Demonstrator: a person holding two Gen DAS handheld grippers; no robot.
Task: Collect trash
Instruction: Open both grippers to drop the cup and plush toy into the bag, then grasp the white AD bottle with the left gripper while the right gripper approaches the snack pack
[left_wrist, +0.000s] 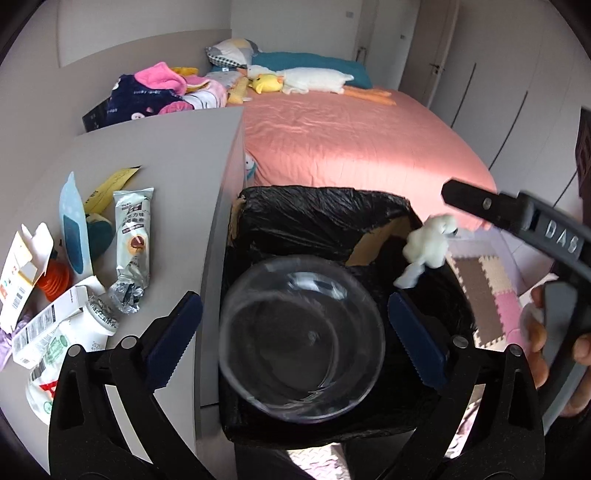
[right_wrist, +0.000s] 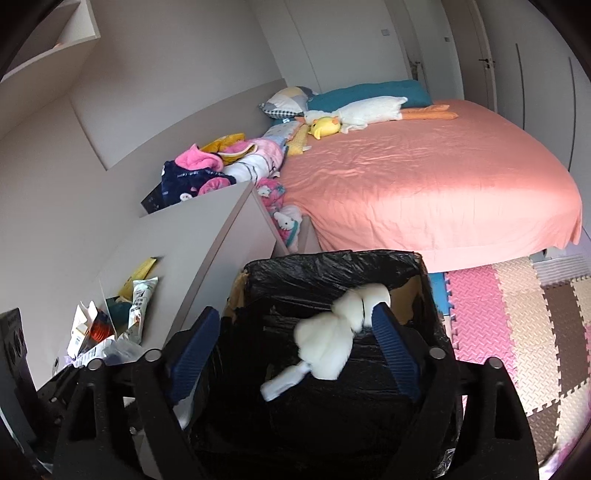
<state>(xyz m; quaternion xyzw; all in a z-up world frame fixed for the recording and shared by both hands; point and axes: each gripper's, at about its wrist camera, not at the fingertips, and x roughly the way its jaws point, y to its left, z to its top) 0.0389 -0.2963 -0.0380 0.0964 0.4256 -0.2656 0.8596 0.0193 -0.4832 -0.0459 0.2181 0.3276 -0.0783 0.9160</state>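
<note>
Nearest the left wrist lens, the left gripper (left_wrist: 295, 325) stands with its blue pads wide apart. A clear plastic bowl (left_wrist: 301, 338) sits in the gap, and neither pad appears to press on it; it reads as loose above the black-lined bin (left_wrist: 314, 218). The right gripper (right_wrist: 295, 350) is likewise spread. A crumpled white tissue (right_wrist: 332, 332) lies between its pads, its upper end against the right pad, blurred, and not clamped.

Risks, as judged:
- The tissue hangs close to the bin's far-right rim in the left wrist view. If it clings to the pad, it could fall outside onto the foam floor mat (right_wrist: 517, 332).
- The bowl is wide against the bin mouth. Landing tilted, it could bridge the opening and block later items.
- The liner sags off the cardboard at one corner; a heavy drop may pull it in further.

Differences between views:
- The left wrist view alone shows the bowl, and the remaining trash on the grey desk (left_wrist: 166, 155): a snack wrapper (left_wrist: 135, 236), torn cartons (left_wrist: 26, 273) and a white bottle (left_wrist: 70, 339). It also shows a hand (left_wrist: 561, 354) on the right tool's handle.
- The right wrist view alone shows the tissue's contact with the pad and the mat beside the bin.

Much trash remains uncollected.
</note>
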